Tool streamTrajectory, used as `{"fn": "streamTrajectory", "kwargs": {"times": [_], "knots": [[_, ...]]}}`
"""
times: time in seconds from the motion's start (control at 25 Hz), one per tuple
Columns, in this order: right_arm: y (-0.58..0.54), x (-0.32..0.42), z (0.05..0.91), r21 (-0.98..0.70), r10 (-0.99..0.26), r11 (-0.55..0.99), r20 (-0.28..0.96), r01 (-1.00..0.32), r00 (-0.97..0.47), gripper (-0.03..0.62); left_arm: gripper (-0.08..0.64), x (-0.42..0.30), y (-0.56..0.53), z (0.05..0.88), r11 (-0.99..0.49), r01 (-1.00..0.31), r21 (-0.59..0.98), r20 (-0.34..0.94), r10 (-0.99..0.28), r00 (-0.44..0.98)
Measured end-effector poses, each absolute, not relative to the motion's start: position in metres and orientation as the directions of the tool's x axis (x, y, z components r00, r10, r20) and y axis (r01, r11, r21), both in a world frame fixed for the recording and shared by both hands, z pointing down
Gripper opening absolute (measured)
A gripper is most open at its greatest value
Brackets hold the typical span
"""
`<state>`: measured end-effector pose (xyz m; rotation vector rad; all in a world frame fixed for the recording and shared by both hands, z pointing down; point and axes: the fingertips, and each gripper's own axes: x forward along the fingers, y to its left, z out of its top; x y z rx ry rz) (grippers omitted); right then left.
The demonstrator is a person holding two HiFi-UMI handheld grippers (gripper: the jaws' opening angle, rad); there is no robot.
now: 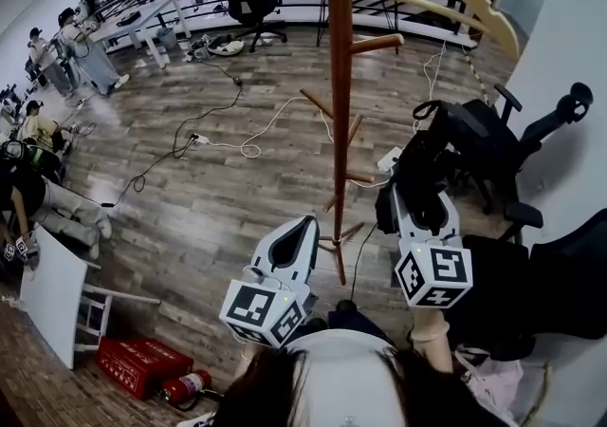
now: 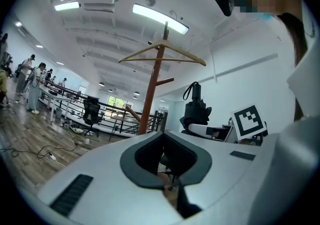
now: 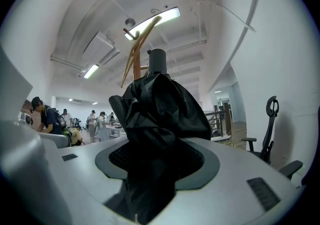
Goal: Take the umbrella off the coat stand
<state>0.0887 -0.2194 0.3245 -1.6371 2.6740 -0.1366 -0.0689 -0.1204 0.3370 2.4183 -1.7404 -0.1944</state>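
while gripped, umbrella (image 1: 424,167) clears coat stand (image 1: 340,83).

Both level: left gripper (image 1: 306,223) fingers seemingly together, right gripper (image 1: 423,203) fingers clamping umbrella (image 3: 160,114).

Wood floor (image 1: 218,216) w/ coat stand (image 1: 339,83), cables (image 1: 237,145), red box (image 1: 137,363).

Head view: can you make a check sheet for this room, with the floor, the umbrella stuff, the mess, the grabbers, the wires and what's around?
Surface: wooden floor, dark planks.
Job's things: black umbrella, folded, held to the right of the wooden coat stand, apart from its pole.
Clutter: red box and red extinguisher on the floor.
Grippers: right gripper shut on the umbrella; left gripper shut, empty.
Cables: white and black cables trail across the floor.
Surroundings: black office chairs at right; people by desks, far left.
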Motion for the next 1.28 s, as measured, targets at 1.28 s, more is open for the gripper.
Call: {"fn": "streamTrajectory", "kwargs": {"times": [1.28], "knots": [[-0.114,0.061,0.331,-0.050,-0.915,0.399,0.047,-0.916,-0.401,0.244,0.009,-0.087,-0.040,0.345,-0.424,-0.882,0.207,-0.009,-0.902,0.431]]}}
